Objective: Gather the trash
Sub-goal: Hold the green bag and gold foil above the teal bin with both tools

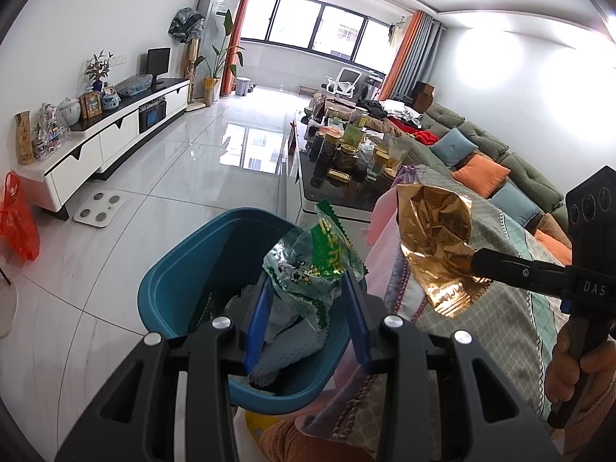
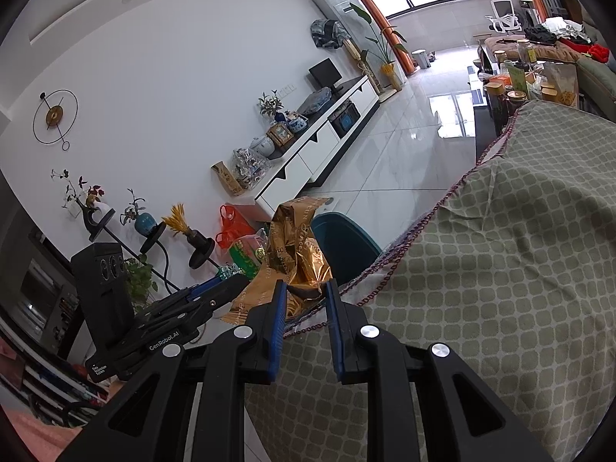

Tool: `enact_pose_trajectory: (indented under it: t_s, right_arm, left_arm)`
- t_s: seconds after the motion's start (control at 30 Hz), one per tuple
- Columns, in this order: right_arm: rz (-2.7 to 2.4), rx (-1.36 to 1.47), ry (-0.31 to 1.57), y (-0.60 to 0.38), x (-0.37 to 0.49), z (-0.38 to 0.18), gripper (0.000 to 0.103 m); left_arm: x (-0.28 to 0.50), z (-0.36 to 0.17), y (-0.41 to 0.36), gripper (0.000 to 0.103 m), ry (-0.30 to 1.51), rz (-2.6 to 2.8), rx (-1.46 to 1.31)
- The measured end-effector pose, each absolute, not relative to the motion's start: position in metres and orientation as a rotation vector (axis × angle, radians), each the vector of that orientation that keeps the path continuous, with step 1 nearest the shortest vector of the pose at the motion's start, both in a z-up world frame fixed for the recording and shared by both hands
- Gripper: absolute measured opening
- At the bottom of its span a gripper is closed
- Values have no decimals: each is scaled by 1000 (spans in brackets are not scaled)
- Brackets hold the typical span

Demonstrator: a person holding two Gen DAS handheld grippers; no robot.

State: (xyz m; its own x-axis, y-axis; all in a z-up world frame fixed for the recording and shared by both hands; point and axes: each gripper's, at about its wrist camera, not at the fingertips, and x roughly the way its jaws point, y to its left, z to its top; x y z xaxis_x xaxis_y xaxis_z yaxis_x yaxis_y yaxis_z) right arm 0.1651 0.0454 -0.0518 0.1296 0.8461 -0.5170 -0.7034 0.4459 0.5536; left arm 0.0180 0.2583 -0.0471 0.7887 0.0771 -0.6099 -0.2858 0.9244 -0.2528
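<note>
Fingers (image 1: 348, 288) of the left gripper (image 1: 308, 285) are pinched on the green wrapper (image 1: 315, 265), lower centre of the left wrist view. It hangs directly over the open blue bin (image 1: 173, 281), likely so a release drops it inside; paper scraps already lie there. Right of it, the right gripper (image 2: 306, 288) is clamped on the crumpled gold wrapper (image 2: 296, 254), held above the patterned cloth (image 2: 500, 269) near the bin's rim, not yet over the opening. Judgement: it probably waits its turn.
</note>
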Motion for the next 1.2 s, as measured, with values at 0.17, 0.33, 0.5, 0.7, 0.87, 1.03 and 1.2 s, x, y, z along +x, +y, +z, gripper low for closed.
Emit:
enact_pose_trajectory:
  t_s: [0.17,0.33,0.5,0.7,0.87,1.03,1.2]
  right_arm:
    - [1135,186,895,51,166,-53,20]
    - [1133,179,899,55,165,-52,20]
    - [1132,172,905,59,166,-54,20]
    - [1132,166,911,64,166,-54,20]
    - [1131,157,917,68,168,-56,20]
    - [1127,151,924,74,169,-58,20]
    - [1123,141,930,80,169,-59,20]
  left_arm:
    - [20,-49,261,37,641,207,-346]
    - [22,-52,261,37,645,213,-348]
    - [25,-55,261,37,652,220,-351]
    - [26,-57,263,37,655,226,-353]
    - [28,-60,266,37,661,232,-358]
    - [29,-64,268,37,670,238,-361]
    - [30,-68,269,37,678,248,-358]
